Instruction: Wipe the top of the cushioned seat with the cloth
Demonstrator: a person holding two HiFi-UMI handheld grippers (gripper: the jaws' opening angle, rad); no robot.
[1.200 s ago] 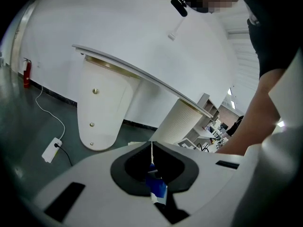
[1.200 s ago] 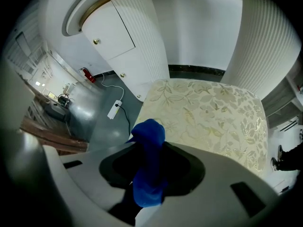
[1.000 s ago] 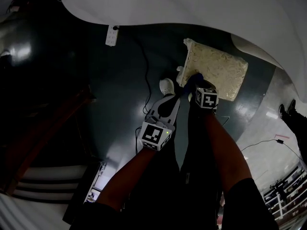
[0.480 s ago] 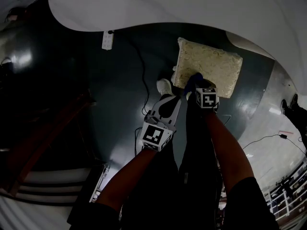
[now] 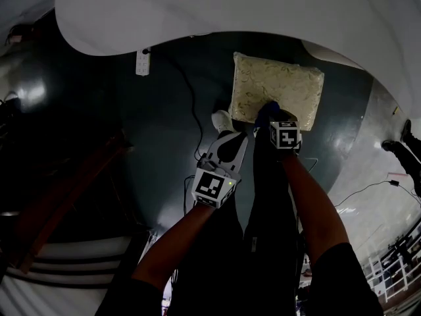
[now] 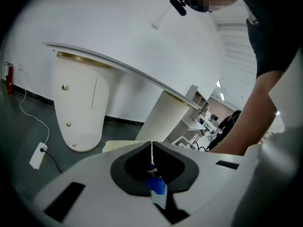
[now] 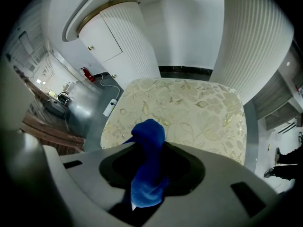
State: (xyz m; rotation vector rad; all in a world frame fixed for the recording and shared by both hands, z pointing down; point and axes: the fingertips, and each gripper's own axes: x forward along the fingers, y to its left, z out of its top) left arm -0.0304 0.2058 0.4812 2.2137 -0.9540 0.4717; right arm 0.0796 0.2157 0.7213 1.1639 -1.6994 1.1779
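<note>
The cushioned seat [image 5: 279, 91] is a cream pad with a leaf pattern, lying low over the dark floor. My right gripper [image 5: 268, 116] is at its near edge, shut on a blue cloth [image 5: 266, 109]. In the right gripper view the cloth [image 7: 147, 164] bunches up between the jaws, with the seat [image 7: 189, 108] spread out just beyond my right gripper [image 7: 149, 143]. My left gripper [image 5: 241, 135] hangs to the left of the seat, off its surface. In its own view the left gripper [image 6: 151, 148] has its jaws meeting with nothing between them, and a strip of the seat [image 6: 120, 145] shows ahead.
A white curved desk [image 5: 230, 12] arches over the far side on ribbed white pedestals [image 7: 251, 37]. A power strip [image 5: 142, 61] and its cable [image 5: 196, 110] lie on the floor to the left. A white shoe [image 5: 222, 120] sits beside the seat. Wooden slats [image 5: 59, 196] stand at left.
The head view has swung, so the seat now sits further left and squarer in it. The right gripper with the cloth stays at the seat's near edge. The left gripper has barely moved.
</note>
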